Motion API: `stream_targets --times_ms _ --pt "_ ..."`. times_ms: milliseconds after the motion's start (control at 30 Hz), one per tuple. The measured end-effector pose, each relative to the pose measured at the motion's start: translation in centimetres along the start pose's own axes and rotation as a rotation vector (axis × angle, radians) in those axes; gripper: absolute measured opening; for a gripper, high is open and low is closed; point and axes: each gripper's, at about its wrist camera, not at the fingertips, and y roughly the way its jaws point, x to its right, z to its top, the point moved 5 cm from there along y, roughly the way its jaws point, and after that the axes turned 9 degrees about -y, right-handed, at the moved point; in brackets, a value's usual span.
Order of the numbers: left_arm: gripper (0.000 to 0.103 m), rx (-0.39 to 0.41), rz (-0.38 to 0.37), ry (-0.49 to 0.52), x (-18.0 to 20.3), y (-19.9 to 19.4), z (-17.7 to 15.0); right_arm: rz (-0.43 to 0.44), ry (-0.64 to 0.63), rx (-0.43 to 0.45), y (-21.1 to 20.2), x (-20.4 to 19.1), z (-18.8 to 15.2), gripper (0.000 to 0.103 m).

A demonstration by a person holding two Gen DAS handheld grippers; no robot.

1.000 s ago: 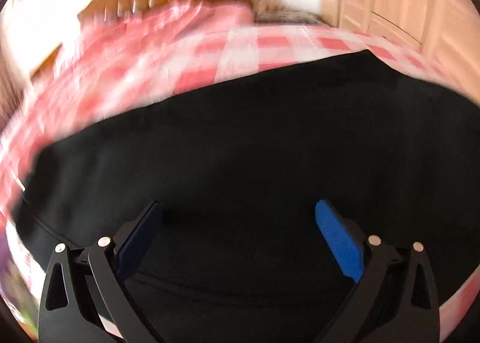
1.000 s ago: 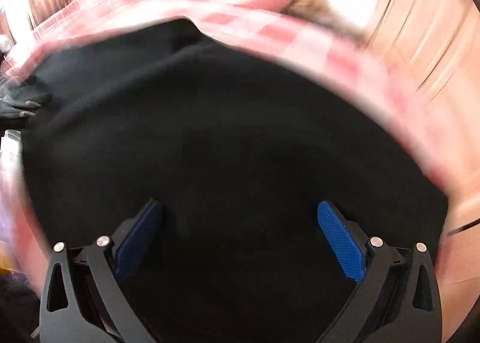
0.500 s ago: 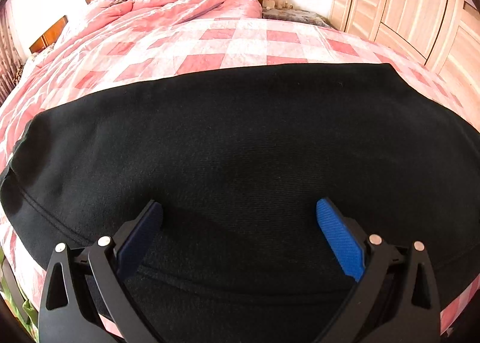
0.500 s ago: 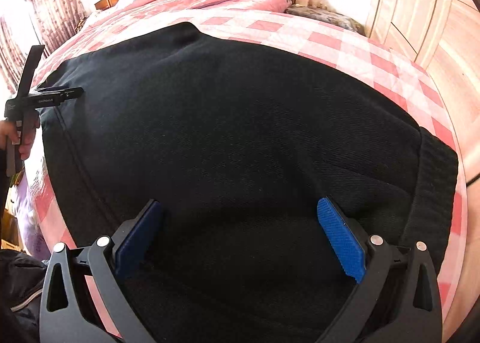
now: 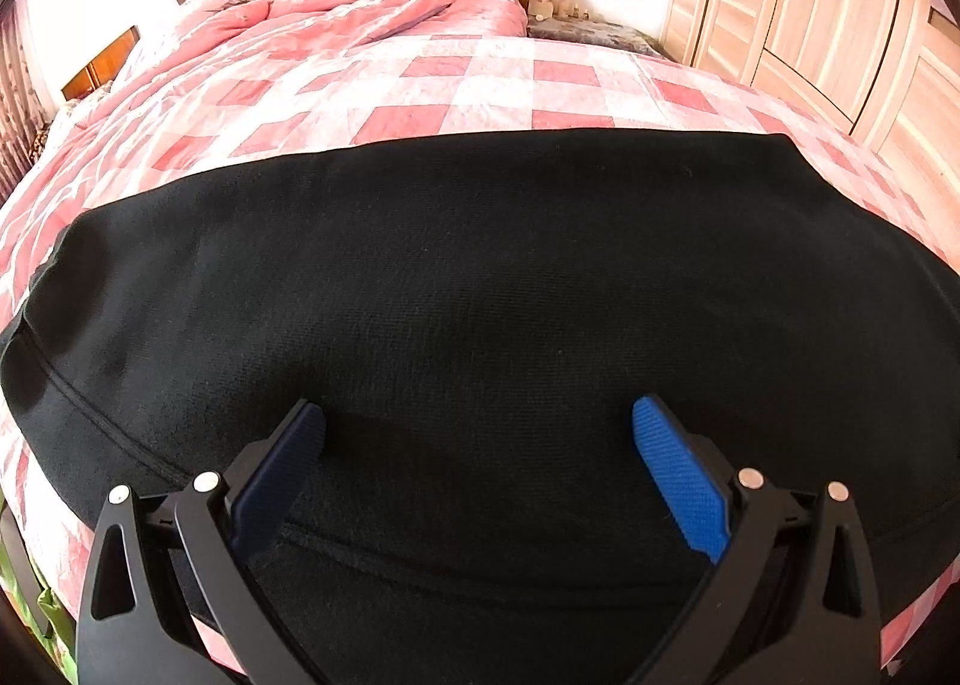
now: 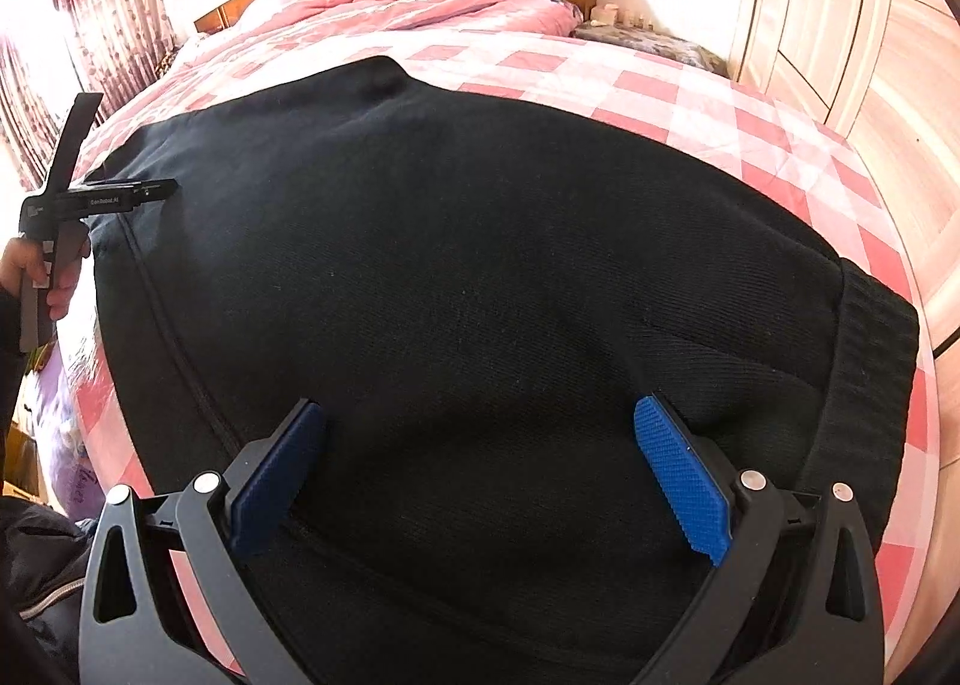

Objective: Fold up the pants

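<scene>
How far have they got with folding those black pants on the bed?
The black pants lie spread flat on the checked bedspread, apparently doubled into one broad panel, ribbed band at the right. Nothing is gripped: the left hand-held gripper and right hand-held gripper hover open above the cloth. The shorter folds remain.
</scene>
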Motion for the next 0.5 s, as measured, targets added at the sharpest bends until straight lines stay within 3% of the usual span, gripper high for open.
stream_targets --times_ms 500 --pt "0.102 0.029 -0.007 -0.001 -0.02 -0.12 -0.2 -0.01 0.011 -0.025 0.16 -0.12 0.13 0.099"
